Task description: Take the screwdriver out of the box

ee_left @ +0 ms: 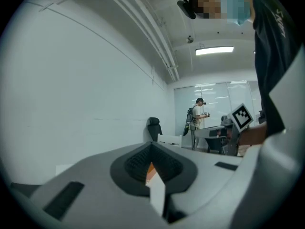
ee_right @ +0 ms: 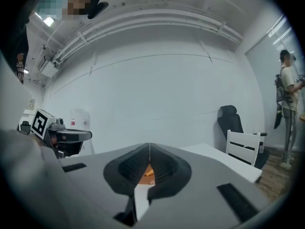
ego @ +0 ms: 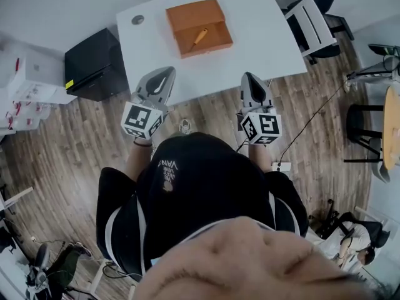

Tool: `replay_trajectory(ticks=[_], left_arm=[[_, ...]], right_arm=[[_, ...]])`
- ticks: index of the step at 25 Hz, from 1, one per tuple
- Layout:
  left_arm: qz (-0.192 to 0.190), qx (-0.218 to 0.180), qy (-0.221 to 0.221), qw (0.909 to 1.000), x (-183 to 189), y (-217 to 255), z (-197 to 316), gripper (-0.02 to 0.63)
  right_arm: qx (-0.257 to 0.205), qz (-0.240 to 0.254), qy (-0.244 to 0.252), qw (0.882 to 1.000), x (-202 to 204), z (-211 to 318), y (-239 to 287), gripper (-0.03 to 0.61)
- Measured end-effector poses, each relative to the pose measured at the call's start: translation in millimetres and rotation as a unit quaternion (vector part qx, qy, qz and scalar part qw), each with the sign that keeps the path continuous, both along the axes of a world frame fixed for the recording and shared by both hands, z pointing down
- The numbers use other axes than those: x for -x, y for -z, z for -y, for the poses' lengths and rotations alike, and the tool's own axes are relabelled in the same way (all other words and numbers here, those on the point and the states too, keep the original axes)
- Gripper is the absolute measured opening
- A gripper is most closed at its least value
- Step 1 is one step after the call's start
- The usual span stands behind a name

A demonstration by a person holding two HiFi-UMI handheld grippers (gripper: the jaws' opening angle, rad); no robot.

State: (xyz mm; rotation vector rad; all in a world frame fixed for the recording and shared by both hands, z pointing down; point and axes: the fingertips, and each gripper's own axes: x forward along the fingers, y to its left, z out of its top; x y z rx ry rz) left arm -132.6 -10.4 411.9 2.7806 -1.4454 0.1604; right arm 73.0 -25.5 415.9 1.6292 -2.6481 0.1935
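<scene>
Looking along my left gripper point(ego: 168, 72) and right gripper point(ego: 249, 76), I see both pairs of fingers shut on nothing. Ahead, well apart from them, the screwdriver point(ego: 199, 37) lies in the orange box point(ego: 220, 40) on the white counter point(ego: 265, 33). Nothing is done yet, I judge: reaching, gripping and lifting out all remain.

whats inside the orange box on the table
One screwdriver with an orange handle lies diagonally in the open half of the box; nothing else shows there. The other half is a flat orange surface, so anything beneath it is hidden.
</scene>
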Motion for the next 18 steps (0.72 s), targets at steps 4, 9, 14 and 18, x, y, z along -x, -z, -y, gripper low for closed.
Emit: replay_trajectory(ticks=[4, 9, 14, 18], left_arm=[[0.001, 0.001, -0.020, 0.9998, 5.1, 0.6, 26.0, 0.015], [-0.001, 0.006, -0.048, 0.9988, 6.4, -3.4, 49.5, 0.015], [-0.005, 0.015, -0.061, 0.9980, 7.5, -8.7, 68.8, 0.015], [-0.009, 0.023, -0.069, 0.9973, 0.8, -13.9, 76.4, 0.015]], right_arm=[[0.000, 0.002, -0.018, 1.000, 6.6, 17.5, 0.7, 0.012], [0.005, 0.002, -0.040, 0.999, 12.4, 33.6, -2.5, 0.012], [0.009, 0.003, -0.049, 0.999, 17.7, 44.5, -3.3, 0.012], [0.012, 0.002, -0.054, 0.998, 12.0, 52.4, -4.3, 0.012]])
